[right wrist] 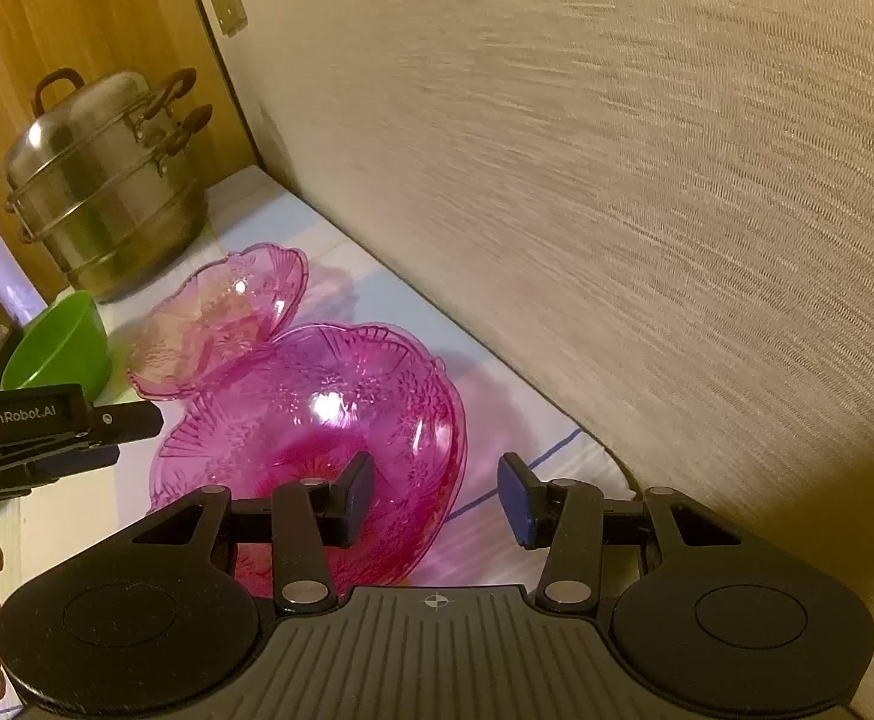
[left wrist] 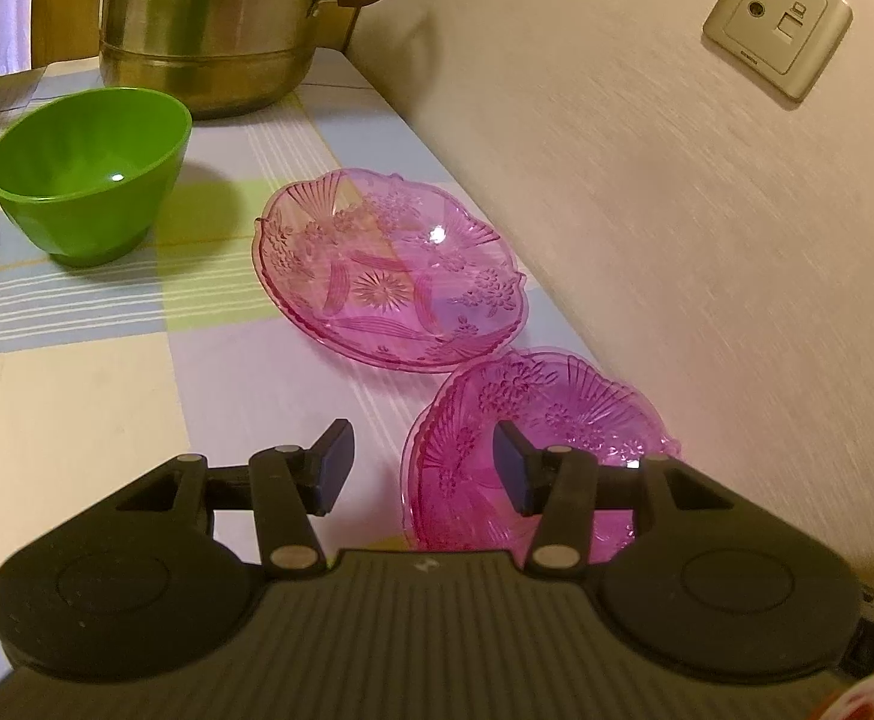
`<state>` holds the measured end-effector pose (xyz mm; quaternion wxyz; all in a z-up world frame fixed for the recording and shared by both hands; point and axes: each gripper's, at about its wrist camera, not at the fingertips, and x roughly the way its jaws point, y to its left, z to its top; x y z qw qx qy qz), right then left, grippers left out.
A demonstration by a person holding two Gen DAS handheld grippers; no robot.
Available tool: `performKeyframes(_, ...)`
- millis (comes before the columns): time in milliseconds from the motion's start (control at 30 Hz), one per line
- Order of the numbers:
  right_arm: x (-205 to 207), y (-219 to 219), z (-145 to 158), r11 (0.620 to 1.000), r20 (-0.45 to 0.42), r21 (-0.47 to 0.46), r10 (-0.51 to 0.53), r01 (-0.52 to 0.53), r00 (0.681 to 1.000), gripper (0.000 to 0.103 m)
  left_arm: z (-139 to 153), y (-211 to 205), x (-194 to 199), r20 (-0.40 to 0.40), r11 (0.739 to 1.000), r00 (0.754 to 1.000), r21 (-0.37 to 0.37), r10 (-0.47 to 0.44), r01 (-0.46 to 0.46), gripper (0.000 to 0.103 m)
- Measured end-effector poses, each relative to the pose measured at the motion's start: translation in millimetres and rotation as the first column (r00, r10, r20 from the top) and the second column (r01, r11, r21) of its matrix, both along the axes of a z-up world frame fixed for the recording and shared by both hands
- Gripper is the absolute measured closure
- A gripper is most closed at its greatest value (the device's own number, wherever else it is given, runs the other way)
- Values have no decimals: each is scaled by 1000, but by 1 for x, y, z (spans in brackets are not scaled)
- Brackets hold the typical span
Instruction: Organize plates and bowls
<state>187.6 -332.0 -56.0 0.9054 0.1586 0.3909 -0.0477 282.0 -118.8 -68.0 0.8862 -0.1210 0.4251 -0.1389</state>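
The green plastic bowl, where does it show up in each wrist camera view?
Left wrist view: the green plastic bowl stands upper left on the checked cloth, in front of the steel steamer pot.
Right wrist view: the bowl sits at the left edge, partly hidden behind the left tool.
Shared landmark: the steamer pot.

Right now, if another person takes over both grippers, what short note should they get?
Left gripper: jaws open, nothing held, over the near rim of the near pink dish.
Right gripper: jaws open, nothing held, at the other edge of that dish.
Things: far pink plate beside it along the wall; green bowl apart, near the steel steamer pot.
Done: nothing is stacked, as far as I see.
Left: stack the pink pieces, then place the bowl.
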Motion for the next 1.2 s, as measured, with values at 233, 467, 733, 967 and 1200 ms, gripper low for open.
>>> performKeyframes(233,4,1,3,1000,7,-1,2,-2,1000,57,3,6,2,6,999,999,-9,34,-34,56)
performKeyframes(467,15,3,12,1000,20,12,15,-15,1000,57,9,17,11,15,995,995,-35,96,-96,52)
performKeyframes(733,48,16,24,997,33,10,80,-80,996,49,4,43,40,6,978,979,-58,203,-203,51)
performKeyframes(967,90,28,30,991,42,6,134,-134,990,47,-7,58,69,-7,959,961,-54,277,-277,51)
performKeyframes(1200,138,37,22,984,22,37,173,-174,985,47,-23,61,93,-42,950,954,-86,298,-300,51)
